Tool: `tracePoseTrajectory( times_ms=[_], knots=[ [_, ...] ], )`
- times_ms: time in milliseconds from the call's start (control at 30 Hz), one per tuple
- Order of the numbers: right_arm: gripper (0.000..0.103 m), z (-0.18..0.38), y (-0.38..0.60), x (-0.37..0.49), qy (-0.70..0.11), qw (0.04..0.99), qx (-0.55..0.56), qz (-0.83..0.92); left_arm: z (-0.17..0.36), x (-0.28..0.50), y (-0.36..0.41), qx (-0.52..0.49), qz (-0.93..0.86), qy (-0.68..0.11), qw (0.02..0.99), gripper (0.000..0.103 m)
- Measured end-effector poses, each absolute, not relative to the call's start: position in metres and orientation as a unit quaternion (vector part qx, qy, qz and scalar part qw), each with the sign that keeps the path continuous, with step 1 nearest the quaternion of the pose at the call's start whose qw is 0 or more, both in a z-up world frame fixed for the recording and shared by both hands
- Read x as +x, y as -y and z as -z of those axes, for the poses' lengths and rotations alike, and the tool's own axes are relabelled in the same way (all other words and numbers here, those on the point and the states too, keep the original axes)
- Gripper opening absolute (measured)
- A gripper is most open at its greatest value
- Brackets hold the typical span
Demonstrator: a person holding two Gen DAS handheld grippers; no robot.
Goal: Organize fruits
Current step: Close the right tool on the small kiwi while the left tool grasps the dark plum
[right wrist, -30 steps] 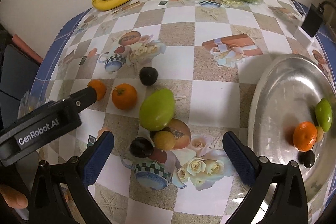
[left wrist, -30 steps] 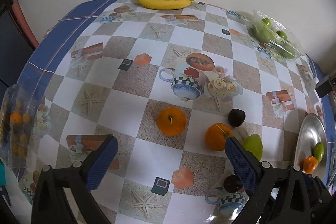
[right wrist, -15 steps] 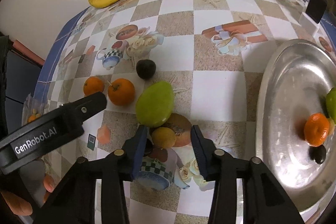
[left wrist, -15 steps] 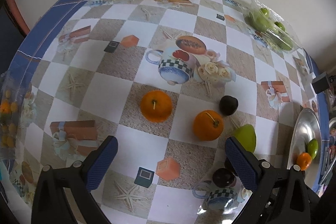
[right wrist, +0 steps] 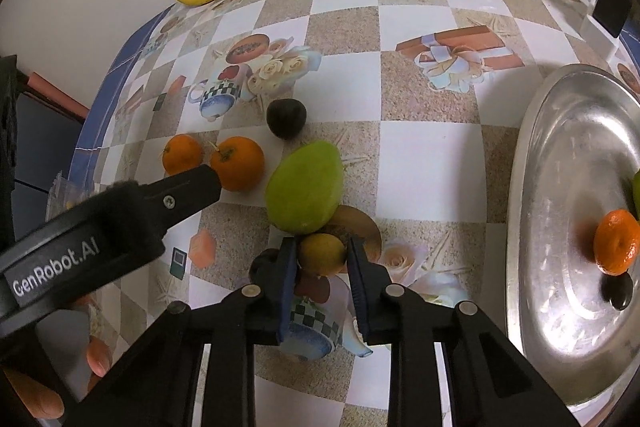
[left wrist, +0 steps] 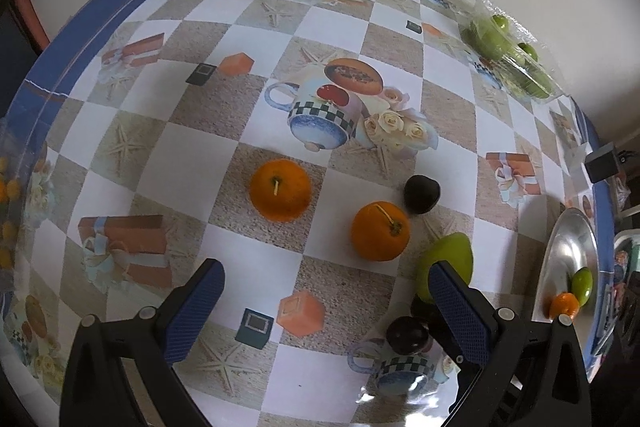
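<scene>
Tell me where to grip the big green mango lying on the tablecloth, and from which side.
Grip the green mango across its narrower middle, coming from above with one pad on each long flank. It lies flat with its long axis running diagonally, and the small yellow fruit in the right gripper crowds its near end, so avoid an endwise approach.

We see soft, even indoor light in both views. Fisheye bending curves the tablecloth, with black corners. Glare marks the metal tray at 3 o'clock and the cloth at 6. Fruit shadows are faint; focus is fairly sharp.
</scene>
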State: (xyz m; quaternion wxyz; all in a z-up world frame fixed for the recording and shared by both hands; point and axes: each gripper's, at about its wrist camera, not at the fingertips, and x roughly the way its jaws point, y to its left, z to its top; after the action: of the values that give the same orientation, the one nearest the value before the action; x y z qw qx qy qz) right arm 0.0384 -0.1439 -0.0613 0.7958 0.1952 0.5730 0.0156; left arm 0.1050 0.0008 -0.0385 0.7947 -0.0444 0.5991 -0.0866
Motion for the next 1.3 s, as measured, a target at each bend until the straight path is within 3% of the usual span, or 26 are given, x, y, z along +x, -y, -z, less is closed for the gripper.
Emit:
tracePoseTrajectory(
  times_ms=[233, 667, 800, 1033, 1300],
  knots=[
    [0.027, 0.041, 0.158, 0.027, -0.554, 0.807, 0.203, 0.006, 0.036, 0.100, 0.007, -0.045, 0.110, -0.599, 0.792, 0.098],
    [0.027, 0.020, 0.205, -0.004, -0.521, 0.817, 0.240, 0.061, 0.050, 0.079, 0.040, -0.022, 0.171, -0.629, 0.758, 0.052],
    [0.027, 0.019, 0.203, -0.002, -0.520, 0.817, 0.244, 0.054, 0.054, 0.073, 0.048, -0.001, 0.174, -0.632, 0.755, 0.043],
    [0.027, 0.018, 0.203, -0.002, -0.517, 0.818, 0.247, 0.047, 0.062, 0.067, 0.058, 0.024, 0.177, -0.637, 0.750, 0.032],
    [0.027, 0.016, 0.207, -0.005, -0.511, 0.819, 0.258, 0.043, 0.055, 0.064, 0.060, 0.034, 0.177, -0.622, 0.762, 0.031]
  ],
)
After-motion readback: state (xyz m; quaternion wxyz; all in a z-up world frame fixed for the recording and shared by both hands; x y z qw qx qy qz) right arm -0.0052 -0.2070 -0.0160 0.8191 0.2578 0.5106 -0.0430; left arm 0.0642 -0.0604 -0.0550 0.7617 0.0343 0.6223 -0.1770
